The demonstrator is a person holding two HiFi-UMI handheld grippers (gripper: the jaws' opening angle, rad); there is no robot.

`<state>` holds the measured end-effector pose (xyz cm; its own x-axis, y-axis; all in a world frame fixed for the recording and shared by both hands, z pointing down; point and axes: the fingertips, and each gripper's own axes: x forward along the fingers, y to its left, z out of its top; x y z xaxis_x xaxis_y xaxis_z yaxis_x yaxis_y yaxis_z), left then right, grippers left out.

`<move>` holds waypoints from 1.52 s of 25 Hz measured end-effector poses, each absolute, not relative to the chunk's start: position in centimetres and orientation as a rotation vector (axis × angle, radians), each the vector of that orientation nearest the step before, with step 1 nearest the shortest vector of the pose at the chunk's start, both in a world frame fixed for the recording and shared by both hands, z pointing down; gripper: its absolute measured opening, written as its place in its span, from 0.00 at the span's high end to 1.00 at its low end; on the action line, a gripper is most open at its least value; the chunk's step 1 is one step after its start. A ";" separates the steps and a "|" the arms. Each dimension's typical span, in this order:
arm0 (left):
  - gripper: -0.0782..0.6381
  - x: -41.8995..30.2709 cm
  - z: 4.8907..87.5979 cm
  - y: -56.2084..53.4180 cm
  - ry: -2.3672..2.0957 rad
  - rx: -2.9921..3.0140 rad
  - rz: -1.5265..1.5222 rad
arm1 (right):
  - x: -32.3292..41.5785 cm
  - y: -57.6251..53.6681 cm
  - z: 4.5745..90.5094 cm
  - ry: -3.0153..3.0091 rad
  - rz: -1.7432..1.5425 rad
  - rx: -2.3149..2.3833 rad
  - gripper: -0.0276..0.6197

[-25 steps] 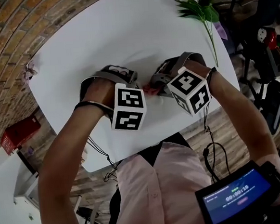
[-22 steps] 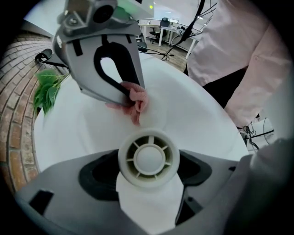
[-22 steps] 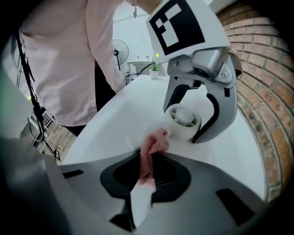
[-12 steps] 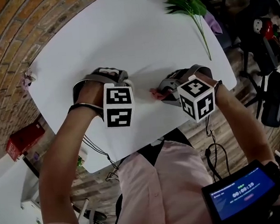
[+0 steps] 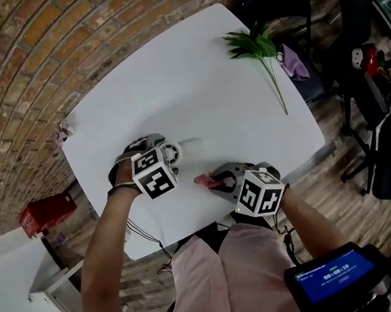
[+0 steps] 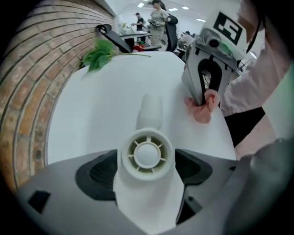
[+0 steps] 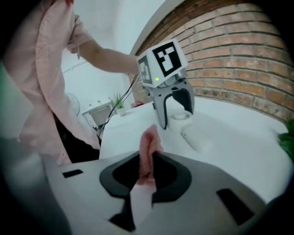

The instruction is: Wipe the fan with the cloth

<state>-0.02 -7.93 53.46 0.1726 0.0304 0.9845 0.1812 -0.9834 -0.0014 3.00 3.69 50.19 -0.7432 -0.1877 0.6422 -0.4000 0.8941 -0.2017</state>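
Grippers wider apart vs 1 s ago. I note L gripper (image 5: pixel 166 153) clamped on fan (image 6: pixel 147 153); R gripper (image 5: pixel 215 181) pinches cloth (image 5: pixel 203 180) at fan's 4 o'clock, no contact.

The right gripper (image 7: pixel 146 178) is pinching the pink cloth (image 7: pixel 149 146) upright between its jaws, while the left gripper (image 7: pixel 177 118) beyond is gripping the white fan (image 7: pixel 195 138) on the white table (image 7: pixel 243 151).
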 end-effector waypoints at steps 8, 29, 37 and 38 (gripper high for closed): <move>0.35 -1.2 38.4 -10.3 0.833 -2.895 -1.177 | 6.2 -1.7 41.3 -2.586 0.537 0.920 0.86; 0.87 -5.4 17.5 -5.1 1.858 -2.408 0.015 | 5.3 -6.1 22.4 -2.671 0.003 1.424 0.88; 0.87 -4.7 17.4 -4.6 1.810 -2.406 -0.013 | 5.1 -5.7 22.5 -2.668 0.005 1.418 0.88; 0.87 -4.6 17.5 -4.6 1.808 -2.409 -0.015 | 5.1 -5.7 22.6 -2.666 0.004 1.417 0.88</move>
